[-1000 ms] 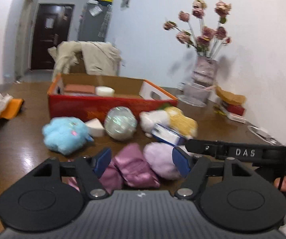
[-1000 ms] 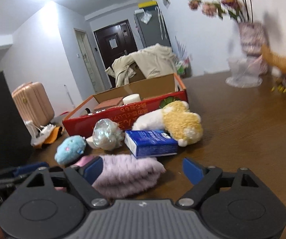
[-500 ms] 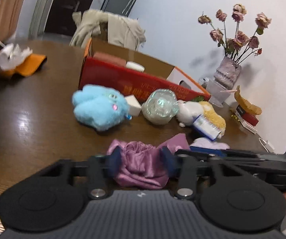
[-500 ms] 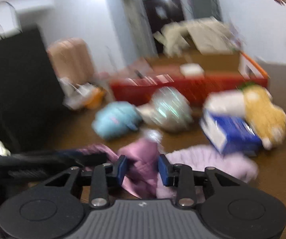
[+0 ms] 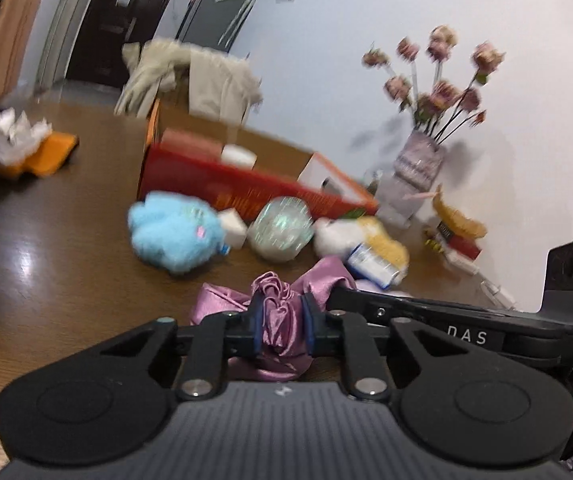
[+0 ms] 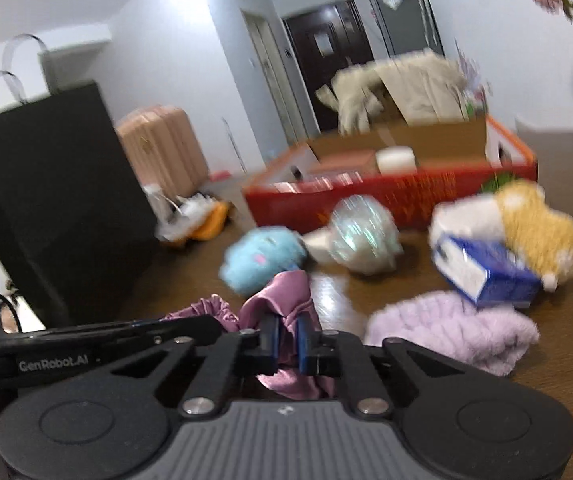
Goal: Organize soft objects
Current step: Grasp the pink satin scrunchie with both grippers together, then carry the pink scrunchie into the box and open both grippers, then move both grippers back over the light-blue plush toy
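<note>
- Left gripper [image 5: 281, 326]: jaws closing, pads pressed on a bunched fold of the pink satin cloth [image 5: 282, 320], which lies on the near part of the brown table [image 5: 46, 280].
- Right gripper [image 6: 286, 338]: jaws nearly together, pinching another fold of the same cloth [image 6: 282, 300].
- Left wrist view only: vase of dried flowers [image 5: 418, 168] at far right by the wall, with small items beside it too blurred to name. The right tool crosses in from the right, its tip at the cloth.
- Right wrist view only: black paper bag [image 6: 54, 200] at left, pink suitcase [image 6: 162, 152] behind it, lilac fuzzy item [image 6: 458, 332] near right just beside the cloth. In the left view that item is mostly hidden behind the tool.
- Both views: red cardboard box [image 5: 246, 188] far centre, blue plush [image 5: 178, 236], shiny ball [image 5: 280, 232], yellow-and-white plush [image 6: 526, 224], blue carton [image 6: 486, 272] leaning on it.
- Hard to read: motion blur in both views; box contents unclear apart from a white block. The gripper bodies hide the cloth's near edge.
- Cannot tell whether the cloth is lifted or resting on the table.
</note>
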